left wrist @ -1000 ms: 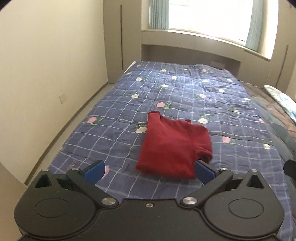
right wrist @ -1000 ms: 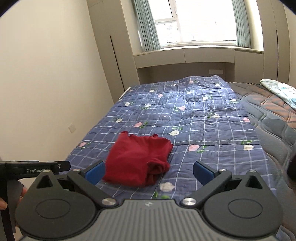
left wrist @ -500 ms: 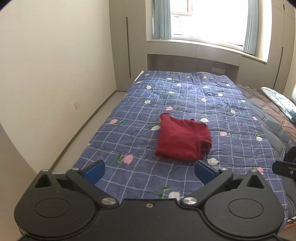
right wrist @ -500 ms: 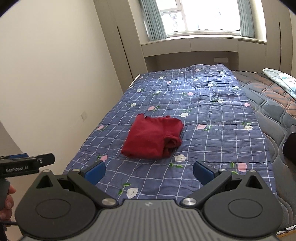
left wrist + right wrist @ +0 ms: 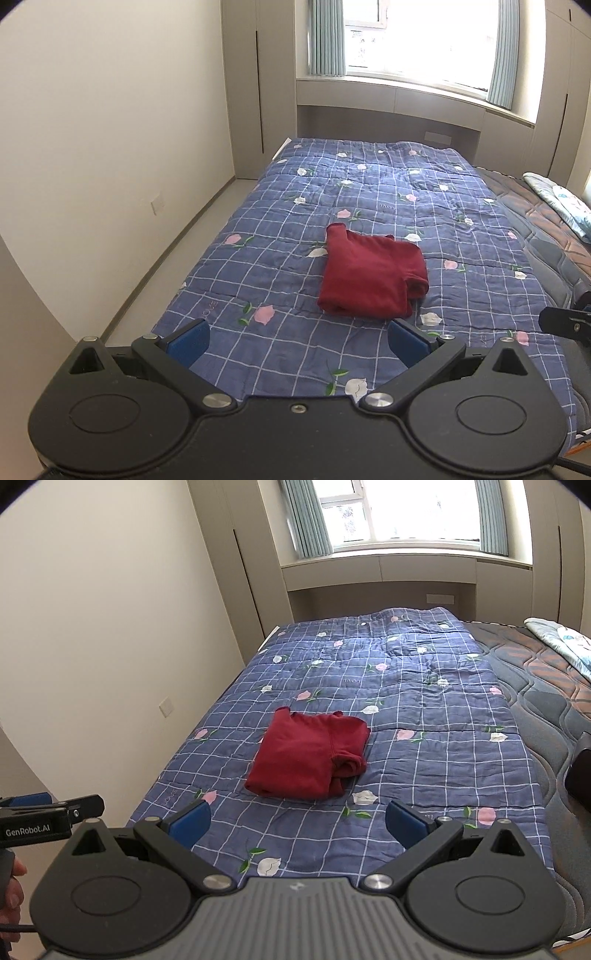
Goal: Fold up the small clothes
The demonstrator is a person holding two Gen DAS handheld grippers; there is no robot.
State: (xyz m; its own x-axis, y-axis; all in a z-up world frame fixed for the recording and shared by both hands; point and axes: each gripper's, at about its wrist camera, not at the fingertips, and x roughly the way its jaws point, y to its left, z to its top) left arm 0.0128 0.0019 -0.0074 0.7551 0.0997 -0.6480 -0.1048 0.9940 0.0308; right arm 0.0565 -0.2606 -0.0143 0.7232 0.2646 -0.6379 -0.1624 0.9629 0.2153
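Observation:
A dark red folded garment (image 5: 371,277) lies flat on the blue checked floral quilt (image 5: 280,236); it also shows in the right wrist view (image 5: 308,757). My left gripper (image 5: 297,341) is open and empty, held back above the bed's near end, well short of the garment. My right gripper (image 5: 297,821) is open and empty too, at a similar distance. The left gripper's body (image 5: 48,819) shows at the left edge of the right wrist view.
The quilt (image 5: 424,709) covers the left part of the bed. Bare quilted mattress (image 5: 546,686) lies to the right, with a pale patterned cloth (image 5: 557,199) on it. A wall runs along the left, a window and cabinets at the far end.
Both grippers have pulled back and up from the bed, so the red garment looks smaller and farther away. The garment has not moved. Both stay open.

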